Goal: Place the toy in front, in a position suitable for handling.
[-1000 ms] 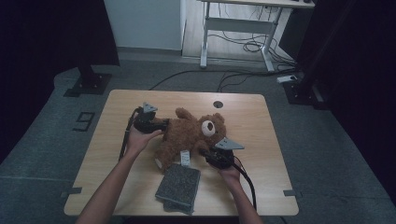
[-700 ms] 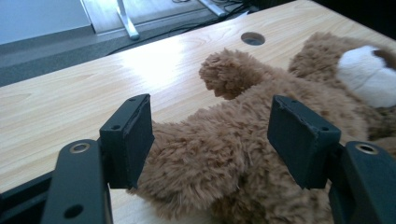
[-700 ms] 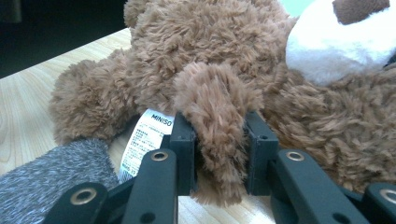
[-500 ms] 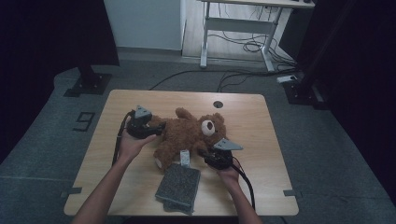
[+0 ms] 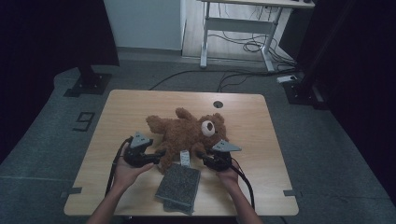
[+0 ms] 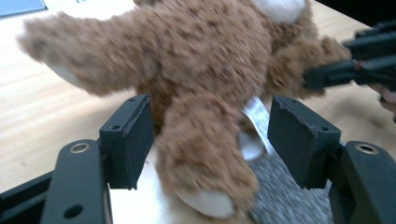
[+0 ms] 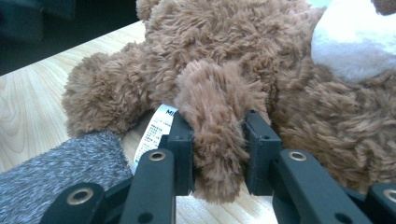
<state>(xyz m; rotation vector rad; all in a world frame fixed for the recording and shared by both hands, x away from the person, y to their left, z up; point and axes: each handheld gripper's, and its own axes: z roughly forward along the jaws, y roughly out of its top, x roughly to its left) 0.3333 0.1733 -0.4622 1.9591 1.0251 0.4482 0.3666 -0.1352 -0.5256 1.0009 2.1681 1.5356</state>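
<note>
Nearest the person's edge of the light wooden tabletop (image 5: 140, 105) lies a folded grey fuzzy cloth (image 5: 178, 186), its far corner tucked just under the brown plush teddy bear (image 5: 187, 133). Either side of the cloth, the two hands bring their tools in toward the bear. The left gripper (image 6: 210, 140) has its jaws standing wide apart, with one of the bear's legs between the pads; in the left gripper view a gap shows on each side, so the pads do not press on it. The right gripper (image 7: 218, 140) has its jaws closed on the bear's brown arm, the fur bulging out between the pads.

The bear lies flat near the middle of the tabletop, its long axis running across the table, head with the white muzzle toward the right hand, legs spread toward the left. A white sewn-in label (image 5: 185, 158) hangs from its near side over the cloth. Its fur is shaggy and mid-brown, with pale paw soles.

Beyond the bear the tabletop is bare wood out to the far edge, apart from a small round dark hole (image 5: 217, 104); both side margins are free too.
</note>
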